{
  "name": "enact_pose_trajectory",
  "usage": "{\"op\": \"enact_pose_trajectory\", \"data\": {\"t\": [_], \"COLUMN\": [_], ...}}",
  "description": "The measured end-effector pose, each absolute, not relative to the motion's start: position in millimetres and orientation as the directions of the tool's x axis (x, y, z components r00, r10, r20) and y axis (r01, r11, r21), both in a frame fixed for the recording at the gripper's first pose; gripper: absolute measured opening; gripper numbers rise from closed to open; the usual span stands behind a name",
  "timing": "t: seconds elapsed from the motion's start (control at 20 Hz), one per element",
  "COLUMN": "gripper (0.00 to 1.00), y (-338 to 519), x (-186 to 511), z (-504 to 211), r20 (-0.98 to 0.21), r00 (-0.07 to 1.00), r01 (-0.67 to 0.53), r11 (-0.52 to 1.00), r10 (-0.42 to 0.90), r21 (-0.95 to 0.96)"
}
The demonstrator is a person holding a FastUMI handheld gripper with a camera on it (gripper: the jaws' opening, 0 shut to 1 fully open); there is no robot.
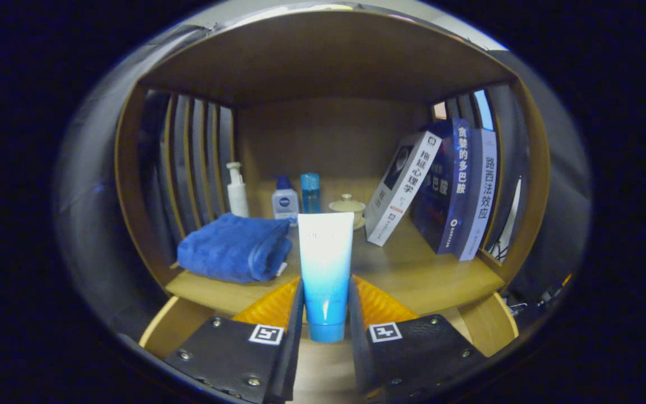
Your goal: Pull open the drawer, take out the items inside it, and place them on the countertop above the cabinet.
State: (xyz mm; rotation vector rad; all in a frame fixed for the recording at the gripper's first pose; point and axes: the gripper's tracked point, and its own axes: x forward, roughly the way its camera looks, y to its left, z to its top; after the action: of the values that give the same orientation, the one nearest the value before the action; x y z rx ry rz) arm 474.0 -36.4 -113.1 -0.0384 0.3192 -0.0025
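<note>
You're looking into a mock home set: a wooden shelf nook (441,275) with slatted sides. On it you have a folded towel (233,247), toiletry bottles (285,202), a lidded cup (347,206) and leaning books (452,191). Household clutter, staged against dark cloth.

Tube (326,269): squeeze tube of cream or cleanser, white at the top and fading to bright blue toward the cap, which points down. Upright, held between the two fingers of the gripper (326,314), both pressing on its lower part. It stands above the front edge of the countertop (424,275), in front of the open shelf space; whether the cap touches any surface cannot be told.

Countertop: light wood, flat, already bearing other items further back.
</note>
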Motion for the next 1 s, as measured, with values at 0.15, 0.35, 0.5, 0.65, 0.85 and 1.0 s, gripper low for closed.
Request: {"op": "enact_pose_trajectory", "data": {"t": [0.15, 0.35, 0.5, 0.65, 0.85, 1.0], "gripper": [0.41, 0.41, 0.41, 0.42, 0.44, 0.60], "y": [-34, -25, -24, -26, -35, -43], "x": [491, 509, 521, 532, 536, 528], "z": [-136, -156, -157, -156, -154, -149], "r20": [-0.336, -0.342, -0.330, -0.328, -0.347, -0.341], "r00": [0.942, 0.940, 0.944, 0.945, 0.937, 0.937], "r01": [-0.008, -0.028, -0.004, 0.029, 0.076, 0.091], "r11": [1.000, 0.999, 1.000, 0.999, 0.995, 0.995], "r10": [-0.003, 0.015, 0.002, -0.017, -0.048, -0.076], "r21": [-0.029, -0.033, -0.006, 0.033, 0.068, 0.029]}}
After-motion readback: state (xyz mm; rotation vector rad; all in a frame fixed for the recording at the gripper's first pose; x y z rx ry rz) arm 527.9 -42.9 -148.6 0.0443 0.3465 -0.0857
